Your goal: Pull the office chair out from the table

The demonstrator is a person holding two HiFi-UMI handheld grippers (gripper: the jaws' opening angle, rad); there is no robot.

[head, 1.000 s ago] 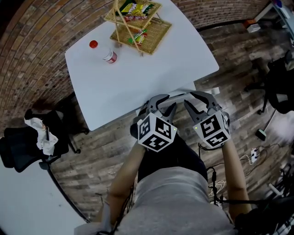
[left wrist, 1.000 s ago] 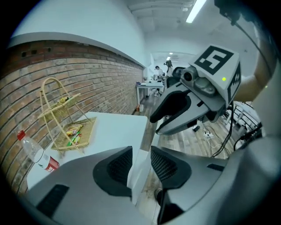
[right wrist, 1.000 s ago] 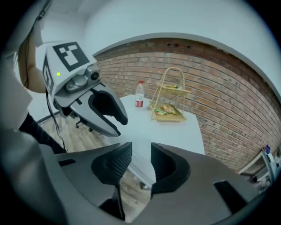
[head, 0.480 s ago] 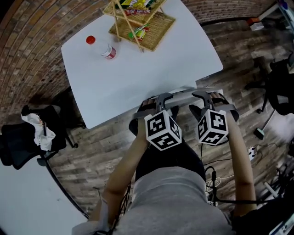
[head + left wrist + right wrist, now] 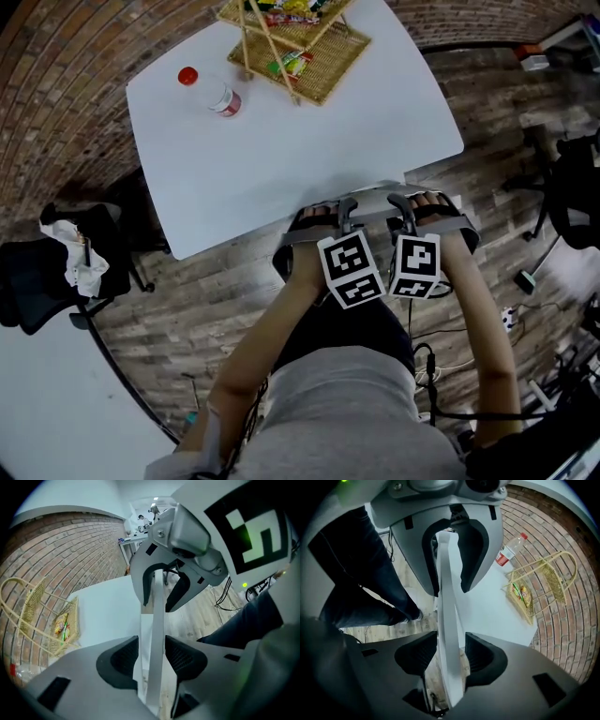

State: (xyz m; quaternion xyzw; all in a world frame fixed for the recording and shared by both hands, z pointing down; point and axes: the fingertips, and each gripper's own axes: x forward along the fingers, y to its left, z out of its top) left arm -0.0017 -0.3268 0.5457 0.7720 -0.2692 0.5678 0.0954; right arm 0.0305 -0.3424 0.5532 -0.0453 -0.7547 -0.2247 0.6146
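Note:
The office chair shows only as the thin white top edge of its back [image 5: 375,190], just at the near edge of the white table [image 5: 281,159]. Both grippers point steeply down over that edge, side by side. My left gripper [image 5: 328,217] straddles it; its jaws are opening, and the white edge [image 5: 158,602] stands between the pads with a gap on each side. My right gripper [image 5: 422,211] is open and straddles the same edge [image 5: 445,588], pads clear of it. Each gripper view shows the other gripper facing it along the edge.
On the table stand a clear bottle with a red cap [image 5: 214,94] and a wicker rack with snack packets [image 5: 300,37]. A black chair with a white cloth [image 5: 56,272] stands at the left, another dark chair [image 5: 572,187] at the right. Cables [image 5: 520,314] lie on the wood floor.
Both grippers have sunk and rolled, so their marker cubes now face differently. Their jaws have widened and come down over the top edge of the chair back.

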